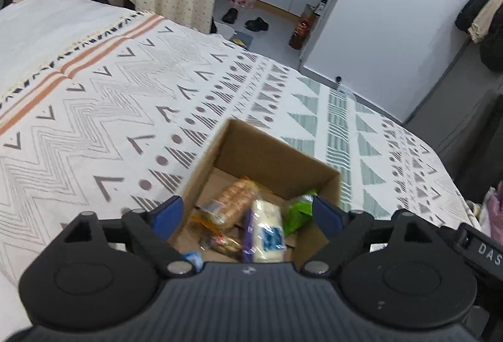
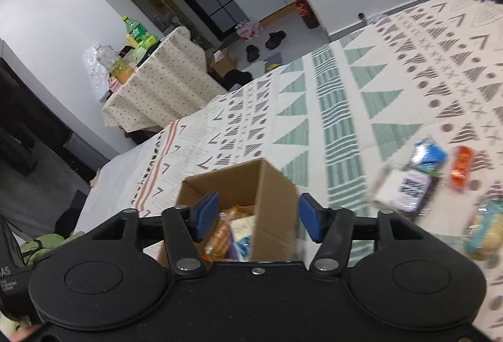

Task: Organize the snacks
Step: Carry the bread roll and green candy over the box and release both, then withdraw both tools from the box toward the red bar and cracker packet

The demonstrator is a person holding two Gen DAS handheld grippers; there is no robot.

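The left gripper [image 1: 246, 213] hangs over an open cardboard box [image 1: 267, 150], its blue pads spread wide and gripping nothing. Between and below them, inside the box, lie several snacks: a brown cracker pack [image 1: 234, 200], a pale bar in a purple wrapper [image 1: 265, 227] and a green packet [image 1: 297, 210] against the right wall.

The right gripper [image 2: 256, 217] is also released, its pads apart and empty, hovering at the near edge of the same box [image 2: 276, 184], where an orange-wrapped snack [image 2: 217, 239] shows inside.

The box stands on a bed covered with a patterned blanket [image 2: 345, 109]. To the right on the blanket, well apart from the box, more snacks lie loose: a white and purple pack [image 2: 405, 189], a blue packet [image 2: 429, 154], an orange packet [image 2: 460, 172] and a blurred yellow and teal one [image 2: 484, 232]. Beyond the bed stands a table with a dotted cloth [image 2: 163, 90].
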